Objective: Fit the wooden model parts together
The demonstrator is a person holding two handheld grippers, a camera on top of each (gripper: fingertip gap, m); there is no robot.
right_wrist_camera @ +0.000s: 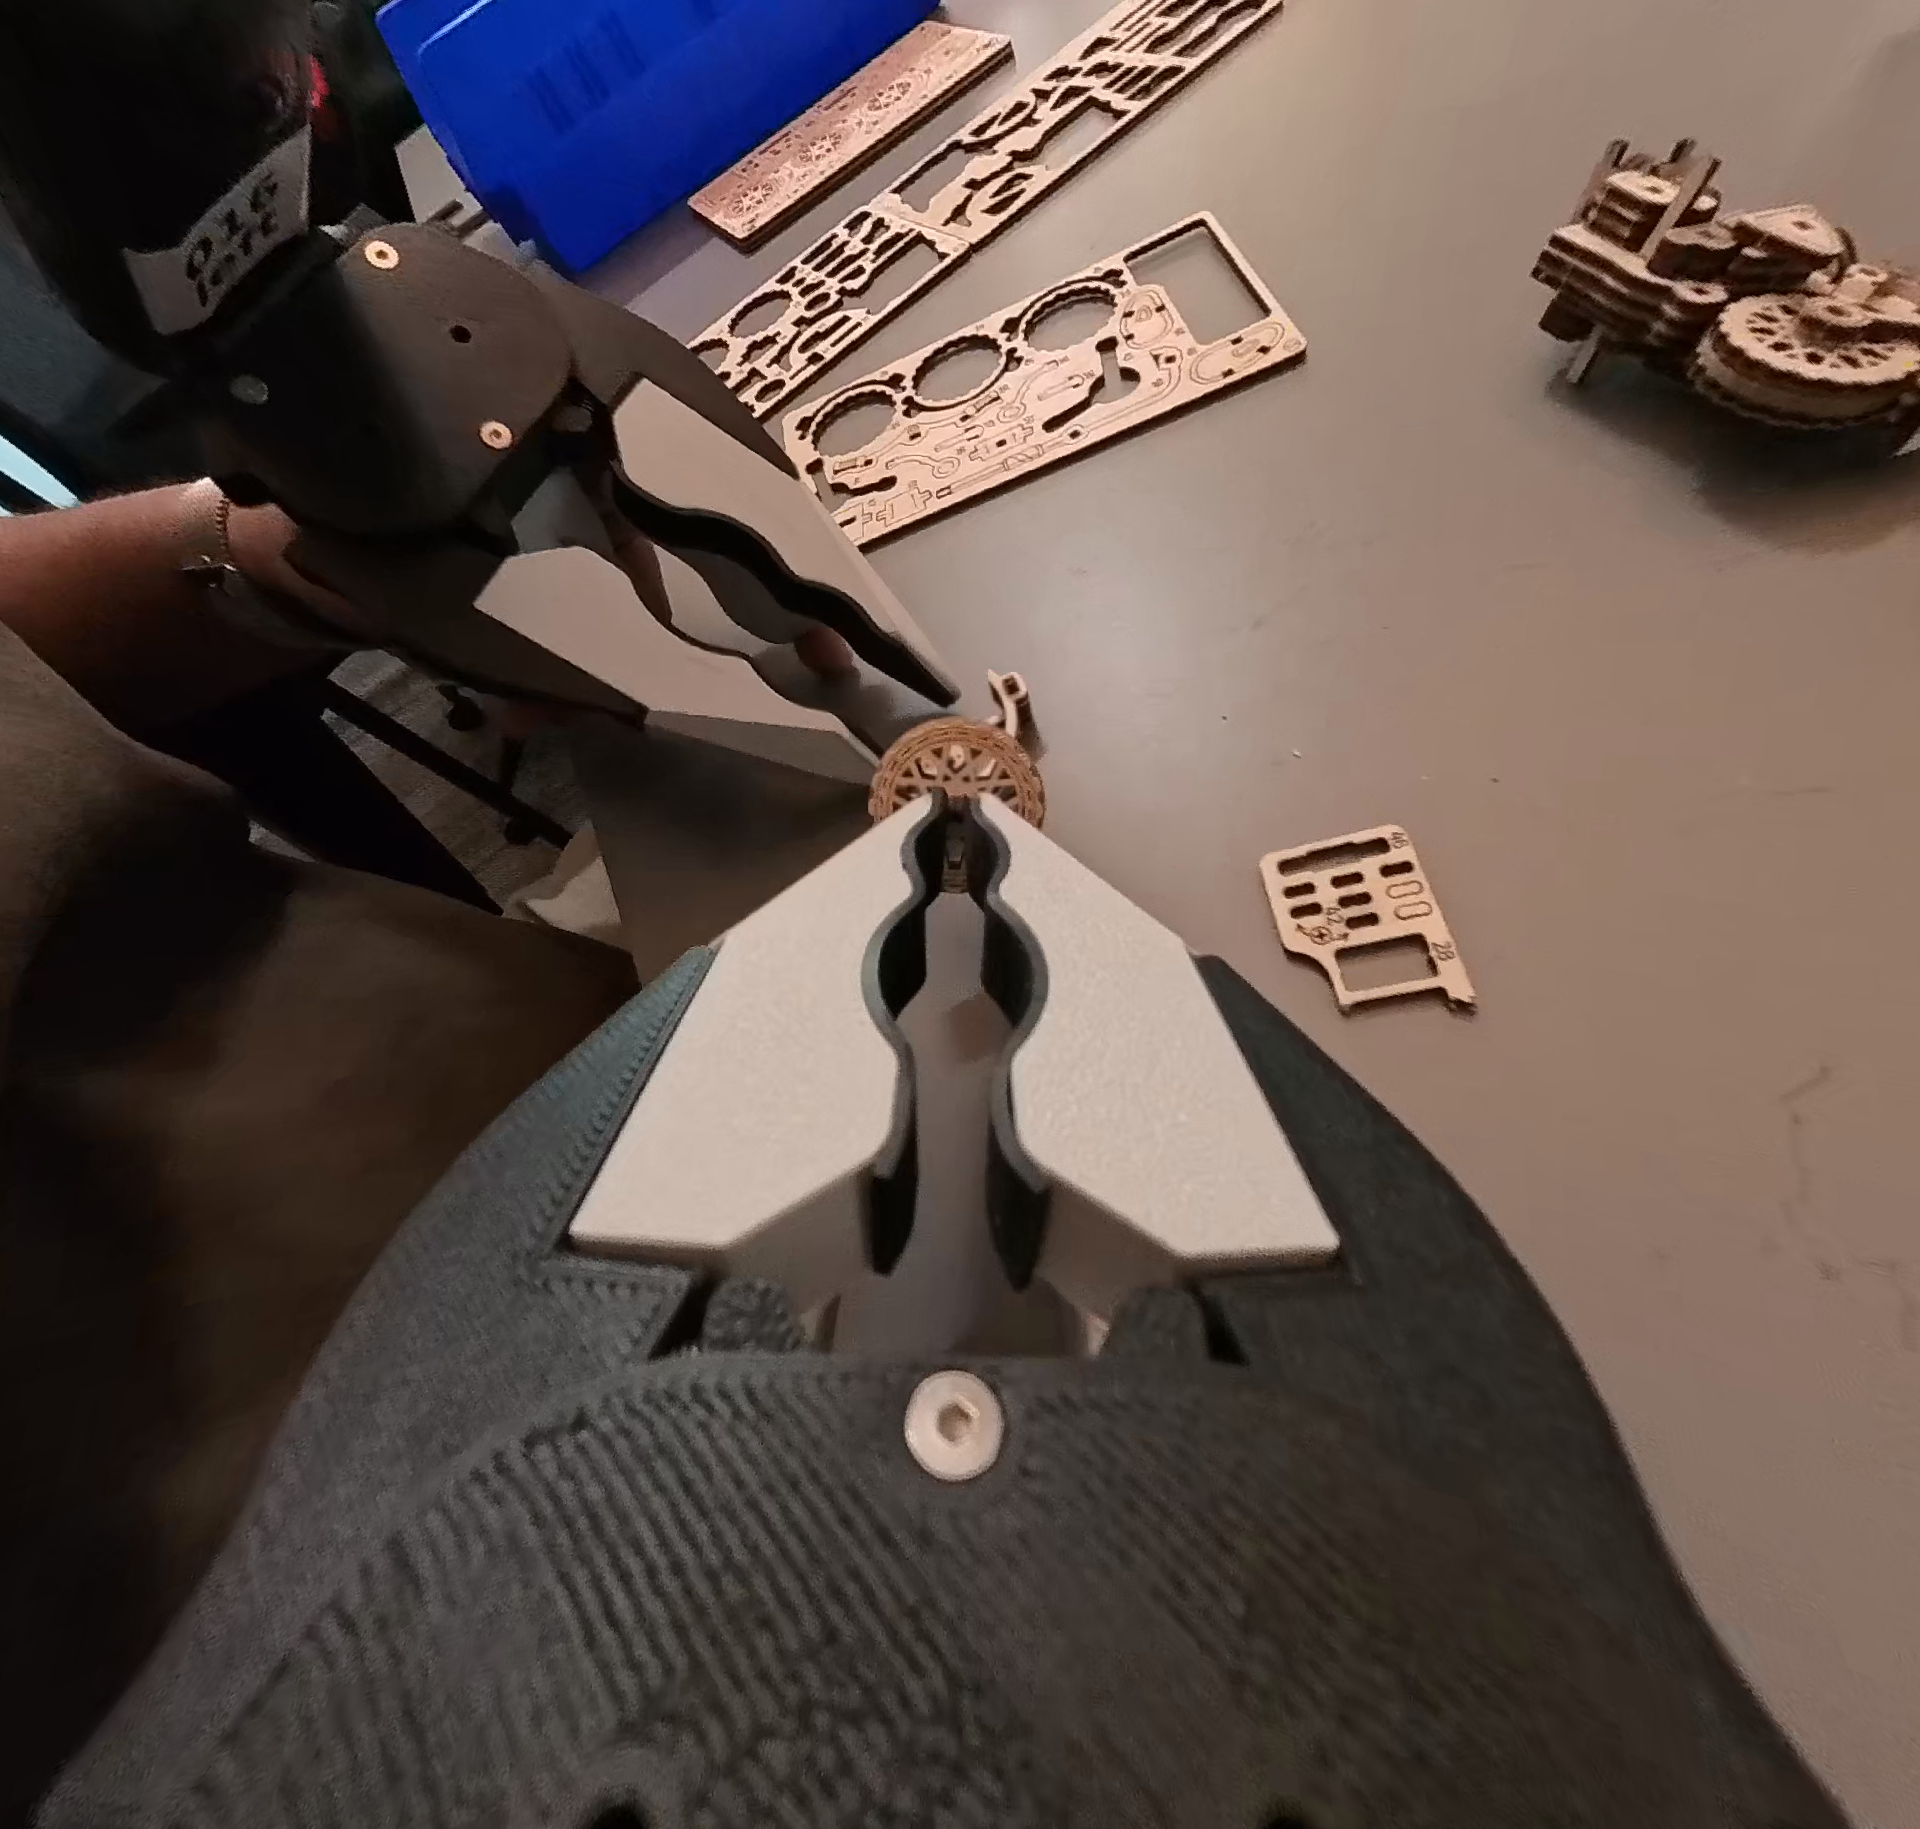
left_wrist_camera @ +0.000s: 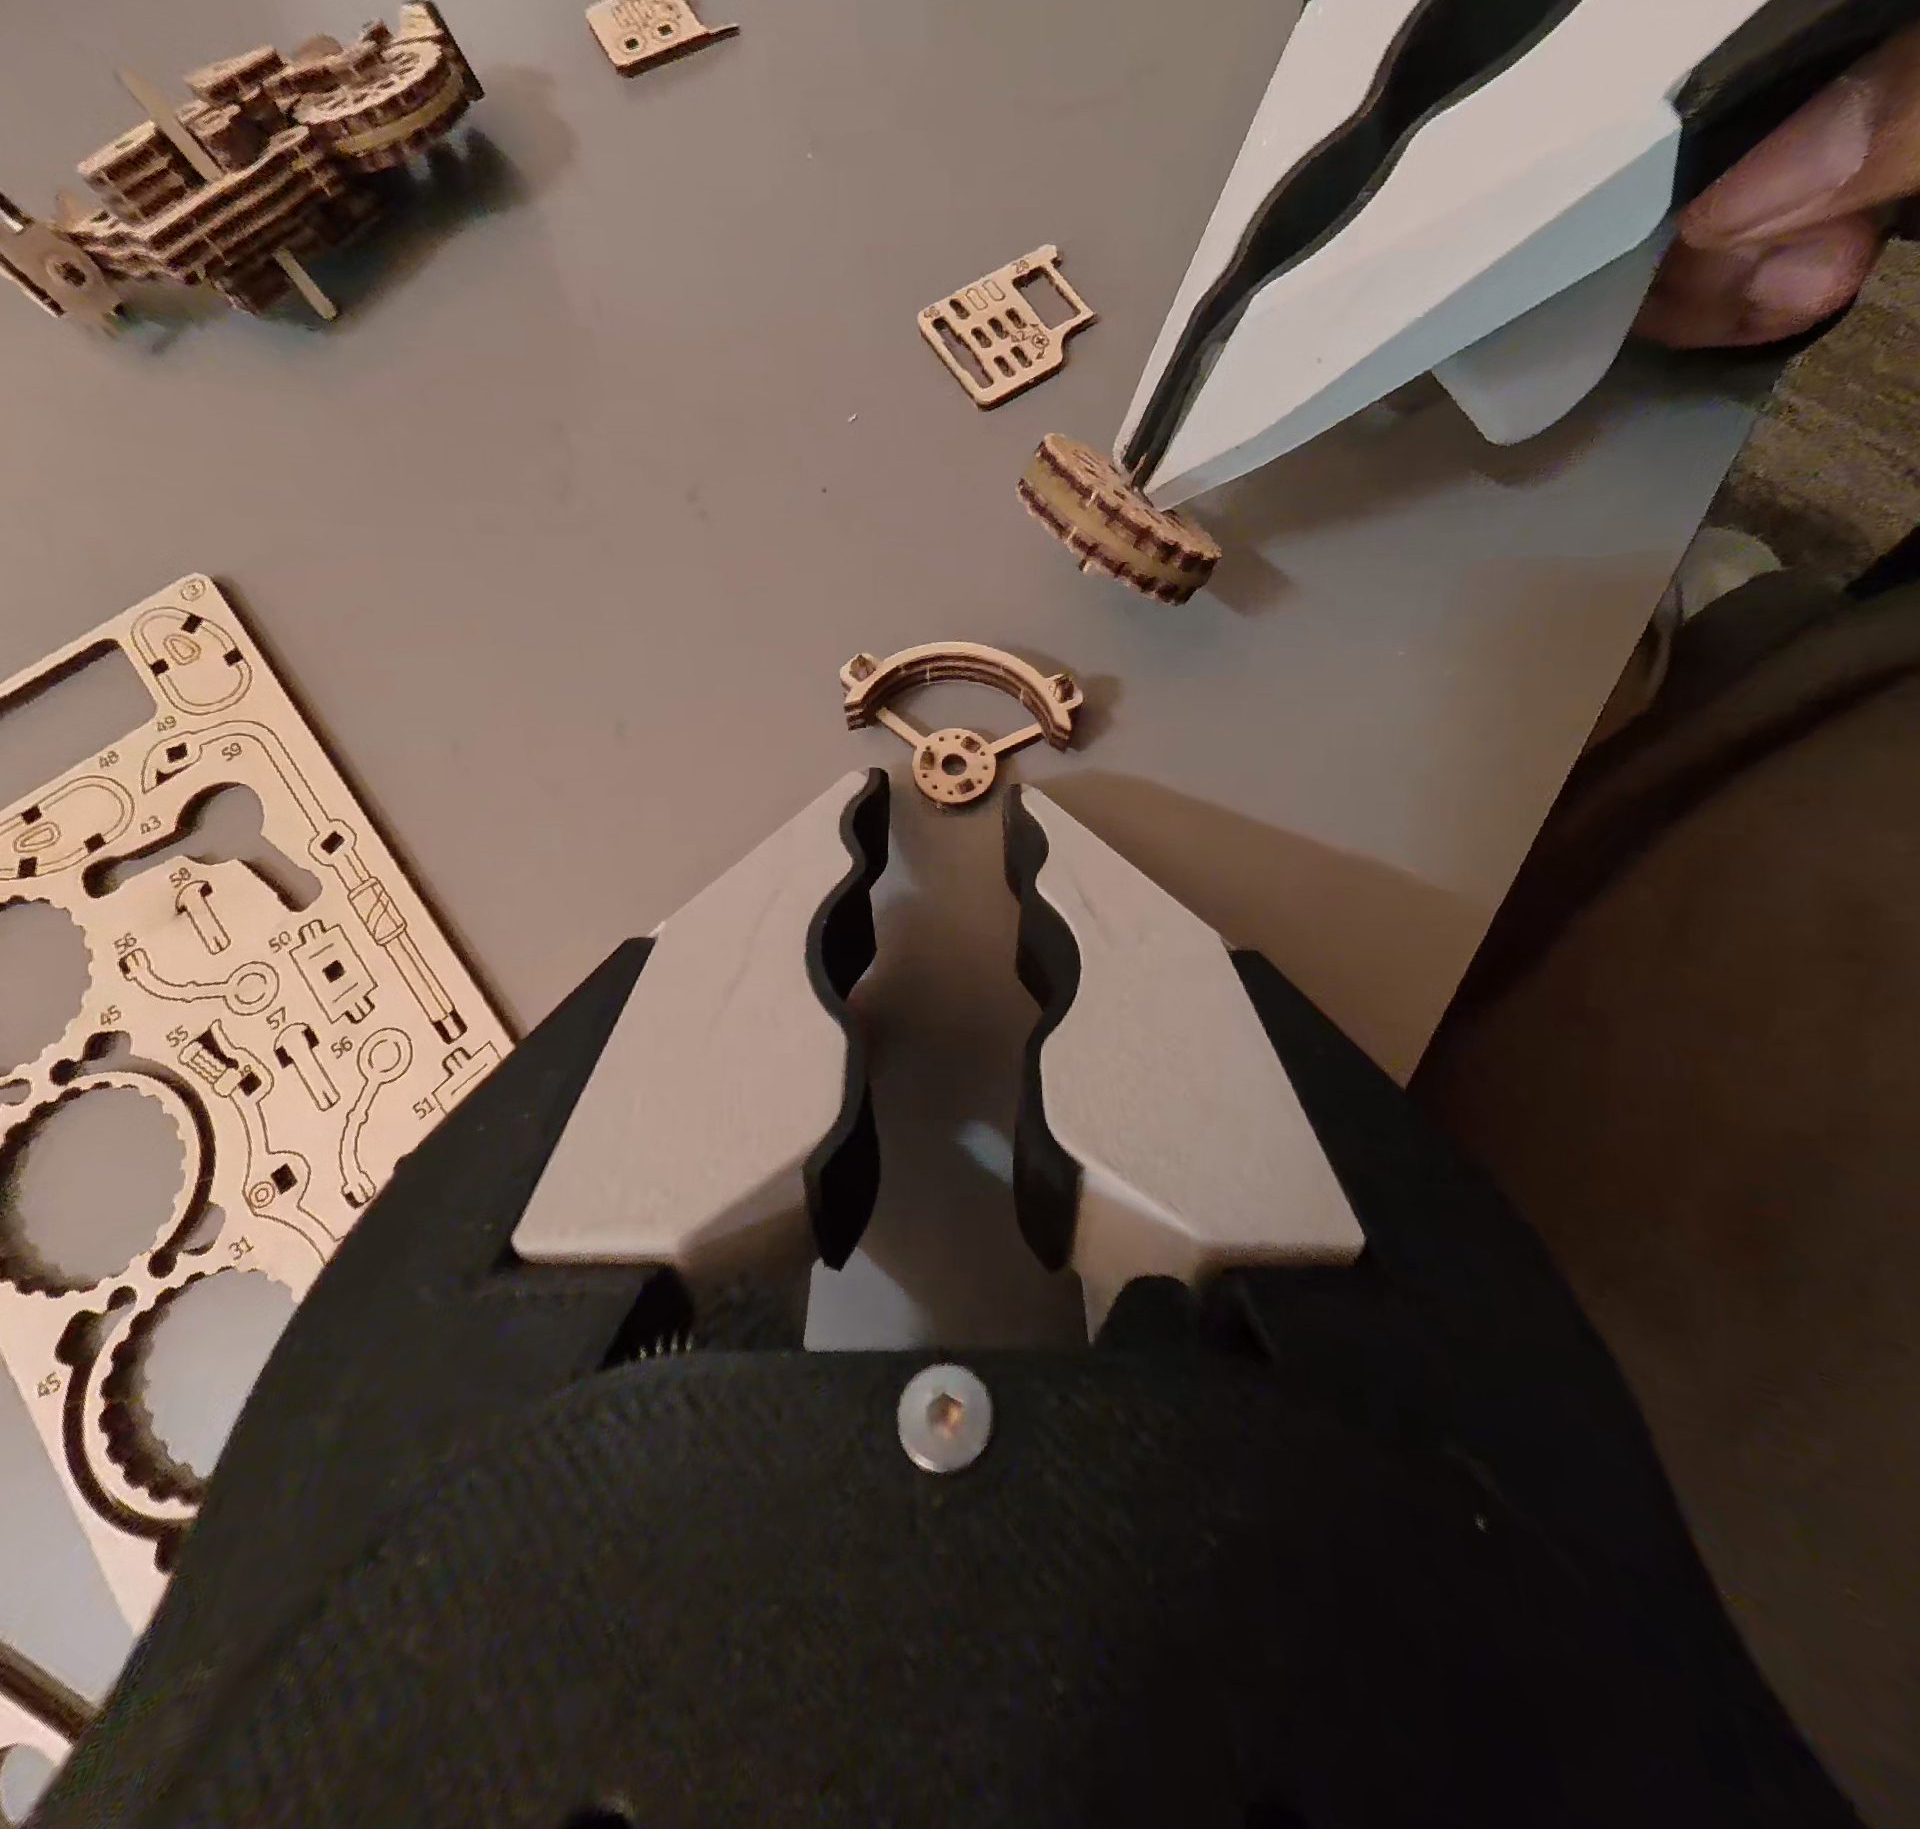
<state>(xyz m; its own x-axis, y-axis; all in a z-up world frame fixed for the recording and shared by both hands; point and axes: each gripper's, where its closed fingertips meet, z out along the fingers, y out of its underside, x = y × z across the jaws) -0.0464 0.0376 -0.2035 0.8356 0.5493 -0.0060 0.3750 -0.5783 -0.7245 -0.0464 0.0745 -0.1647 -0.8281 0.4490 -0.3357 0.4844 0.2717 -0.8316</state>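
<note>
My left gripper [left_wrist_camera: 945, 792] is open and empty, low over the grey table [left_wrist_camera: 675, 429]. Its tips stand either side of the round hub of a flat wooden arc piece [left_wrist_camera: 961, 709] that lies on the table. My right gripper [right_wrist_camera: 951, 808] is shut on a small wooden spoked wheel [right_wrist_camera: 956, 766], pinching it near its middle. In the left wrist view the right gripper [left_wrist_camera: 1143, 470] holds the wheel [left_wrist_camera: 1117, 527] tilted, close to the table, just beyond the arc piece. The right wrist view shows the left gripper [right_wrist_camera: 914, 725] behind the wheel and only an end of the arc piece [right_wrist_camera: 1013, 699].
A partly built wooden model [left_wrist_camera: 281, 148] stands at the far left. A punched part sheet [left_wrist_camera: 208, 948] lies near left. Two small slotted plates [left_wrist_camera: 1003, 325] [left_wrist_camera: 660, 23] lie loose. More sheets [right_wrist_camera: 1039, 377] and a blue bin [right_wrist_camera: 665, 65] lie beyond. The table edge [left_wrist_camera: 1621, 688] runs at right. Across from one pair of fingers to the other is roughly 6 cm. The partly built wooden model [left_wrist_camera: 281, 148] is about 20 cm from both grippers' fingertips. My right wrist view [right_wrist_camera: 1676, 290] looks at it from another angle.
</note>
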